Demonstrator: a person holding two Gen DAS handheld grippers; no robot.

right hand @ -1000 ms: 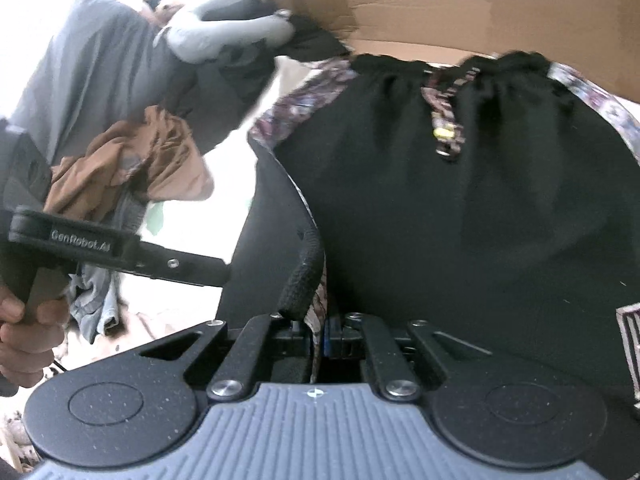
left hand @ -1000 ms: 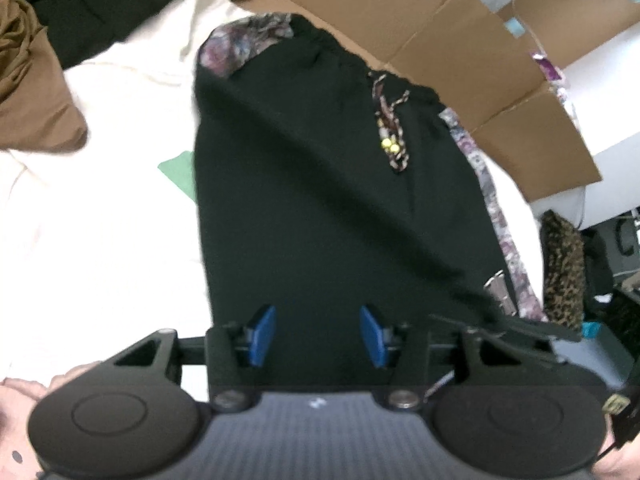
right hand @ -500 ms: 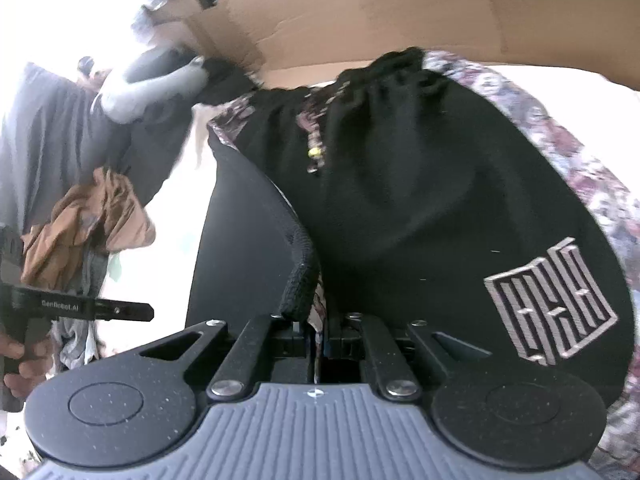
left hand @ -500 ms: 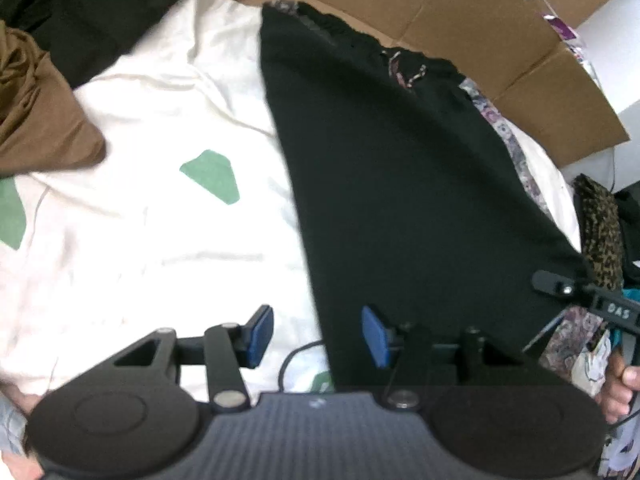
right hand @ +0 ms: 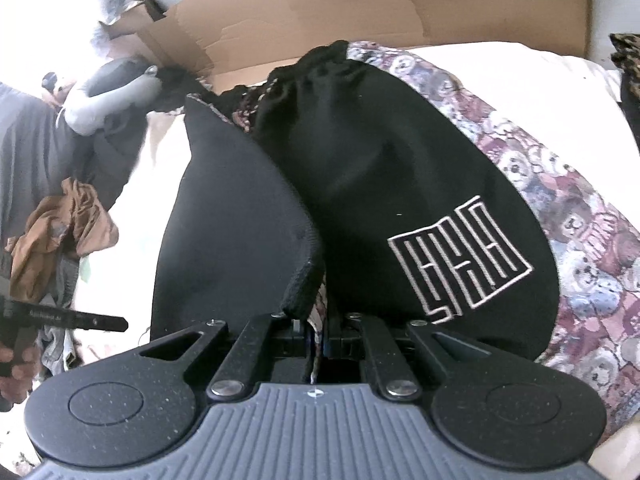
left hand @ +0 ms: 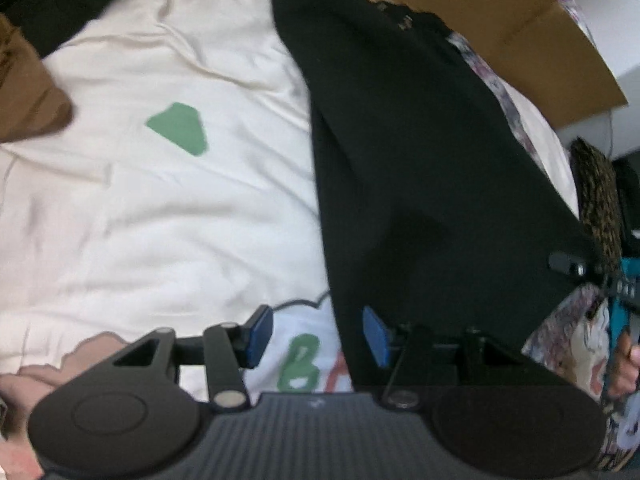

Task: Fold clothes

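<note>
Across a cream sheet (left hand: pixel 168 216) printed with green patches lies the garment being folded, a pair of black shorts (left hand: pixel 420 168) with side panels of a teddy-bear print. From the left wrist view the shorts run as a long dark wedge from the gathered waistband near the cardboard (left hand: pixel 480 12) at the top down to the lower right. The left tongs (left hand: pixel 316 336) stand about half open with nothing between the blue pads (left hand: pixel 258 334); the right-hand pad sits at the edge of the black cloth, the left-hand one over bare sheet and a green printed letter. Whether that pad touches the fabric is hard to tell through the blur.

From the right wrist view the right tongs (right hand: pixel 316 344) are closed tight on the hem of the shorts (right hand: pixel 400 208), and one leg is lifted and doubled over so its plain black underside faces left, while the other leg shows a white line-drawn logo (right hand: pixel 460 256). The bear-print panel (right hand: pixel 580 248) curves along the right edge. At the far left of that view a hand (right hand: pixel 16 368) grips the other tool's handle, beside a brown garment (right hand: pixel 64 228) and a heap of dark clothes (right hand: pixel 36 140).
</note>
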